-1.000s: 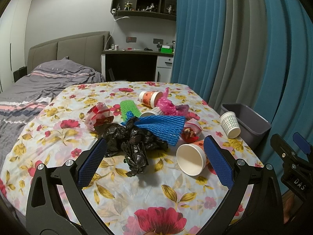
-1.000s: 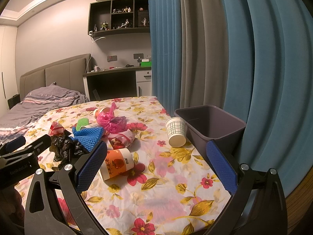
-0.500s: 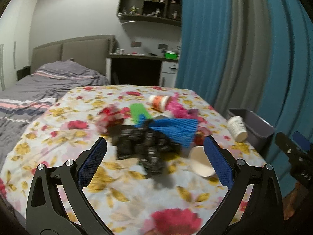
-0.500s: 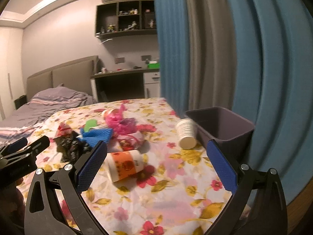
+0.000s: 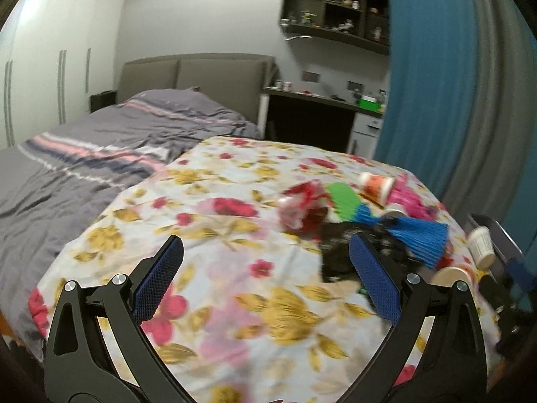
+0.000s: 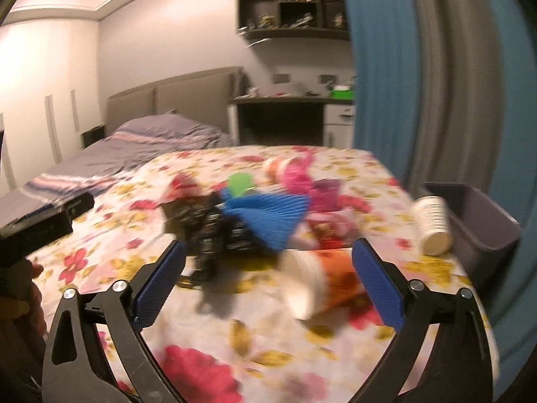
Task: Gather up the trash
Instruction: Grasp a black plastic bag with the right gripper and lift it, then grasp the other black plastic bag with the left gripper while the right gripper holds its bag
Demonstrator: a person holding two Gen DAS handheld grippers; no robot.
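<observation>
Trash sits heaped on the floral-clothed worktop (image 6: 335, 362), and both views have just swung left, blurring as they go! From the right wrist camera, the orange-printed paper cup (image 6: 322, 282) lying on its side now sits squarely ahead of the right gripper (image 6: 268, 275), where a second ago it lay off toward the left finger; the crumpled black plastic bag (image 6: 208, 228) and the blue foam fruit net (image 6: 272, 218) crowd just behind it. That gripper's jaws are near their widest and just beginning to close, with nothing pressed between the pads yet. The left gripper (image 5: 265, 275) has drifted away from the heap: the black bag, framed dead centre before, now peeks out behind its right finger, and its jaws gape wide over bare cloth, holding nothing. Off to the right, the dark grey plastic bin (image 6: 483, 221) waits at the worktop's edge, the white gridded paper cup (image 6: 431, 225) resting just beside it. Looks like the orange cup is the first pick, with the bin close by for the drop.
</observation>
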